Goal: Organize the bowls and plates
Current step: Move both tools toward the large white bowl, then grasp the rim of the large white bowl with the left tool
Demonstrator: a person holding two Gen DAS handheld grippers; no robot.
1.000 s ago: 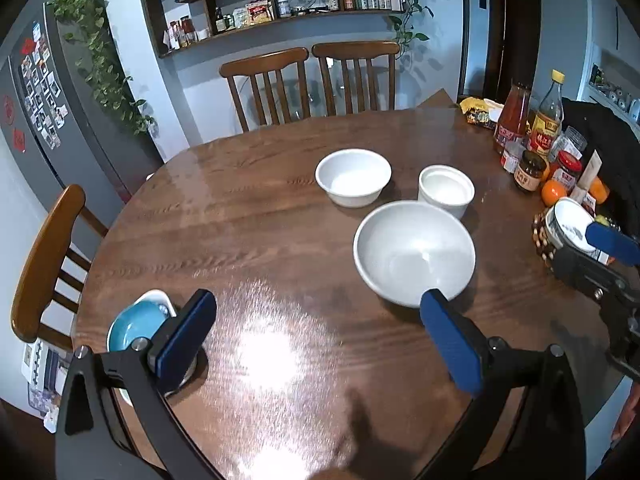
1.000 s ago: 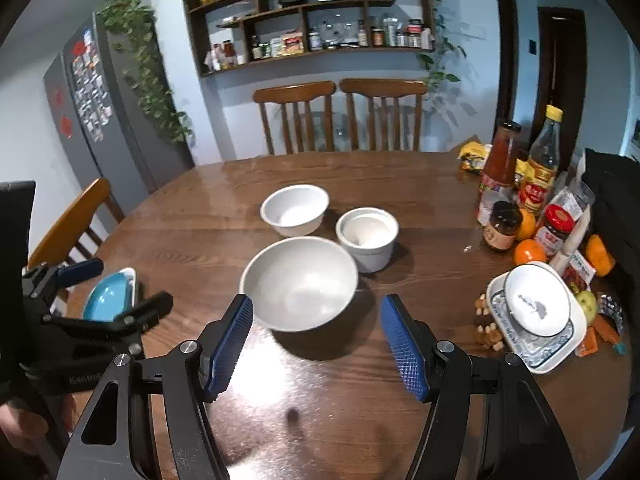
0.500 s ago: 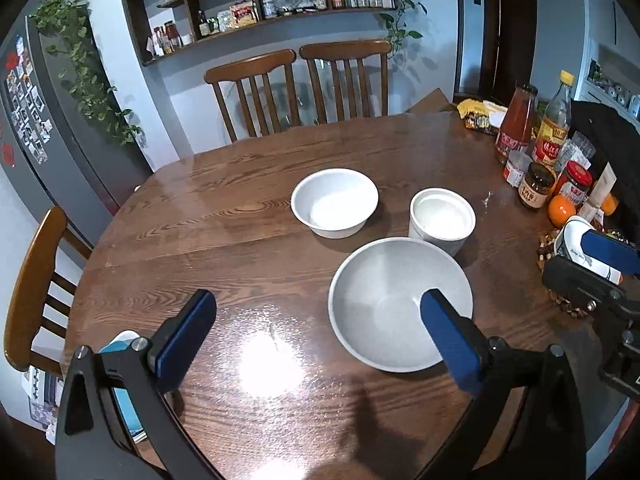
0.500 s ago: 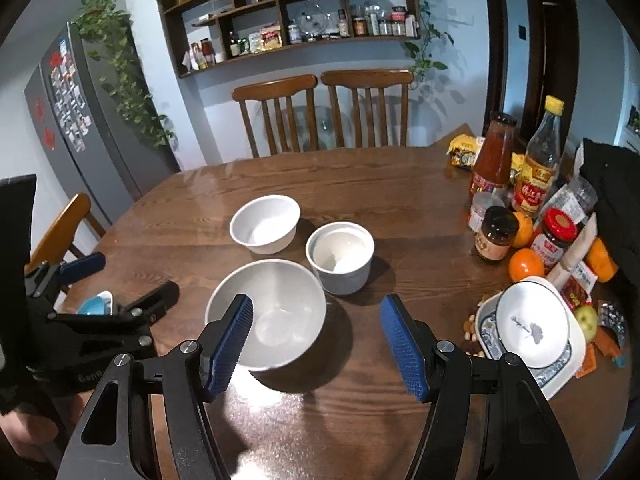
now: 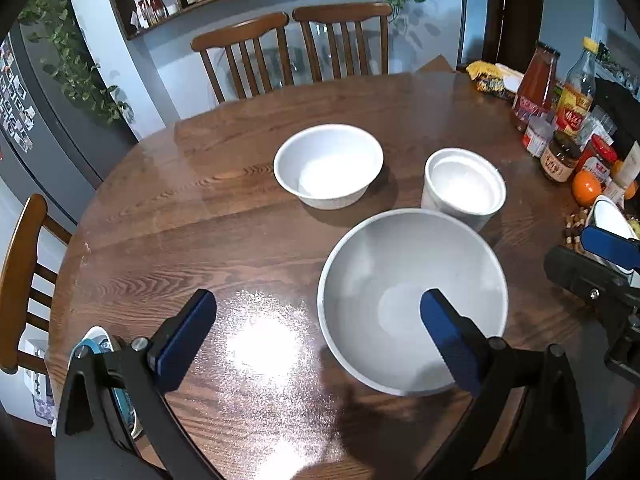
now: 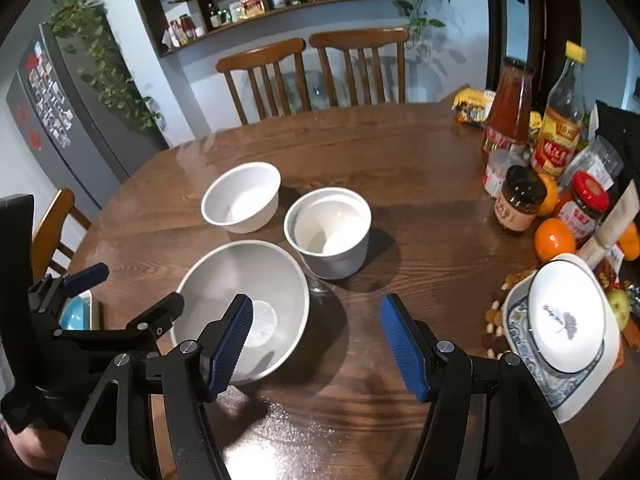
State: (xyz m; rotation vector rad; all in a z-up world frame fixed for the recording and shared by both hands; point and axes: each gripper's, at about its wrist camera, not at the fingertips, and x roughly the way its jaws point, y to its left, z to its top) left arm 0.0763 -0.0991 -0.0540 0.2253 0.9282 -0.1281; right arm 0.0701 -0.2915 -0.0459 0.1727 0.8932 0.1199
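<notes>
A large white bowl [image 5: 400,280] sits on the round wooden table [image 5: 240,208], also in the right wrist view [image 6: 224,284]. Behind it stand a medium white bowl [image 5: 328,166] [image 6: 242,198] and a tall white cup-like bowl [image 5: 464,186] [image 6: 328,230]. My left gripper [image 5: 318,330] is open and empty; its right finger hangs over the large bowl. My right gripper [image 6: 316,346] is open and empty, just right of the large bowl. A small white bowl [image 6: 566,320] rests on a patterned plate [image 6: 516,316] at the right. A blue dish [image 5: 90,344] lies at the left edge.
Sauce bottles [image 6: 508,108], jars [image 6: 518,198], oranges [image 6: 554,240] and snacks crowd the table's right side. Wooden chairs [image 5: 288,52] stand behind the table and one [image 5: 20,264] at the left. A fridge [image 6: 48,112] and shelves stand beyond.
Both grippers have moved forward and lower towards the bowls, which now look larger. The left gripper's right finger now overlaps the large bowl. Both stay open.
</notes>
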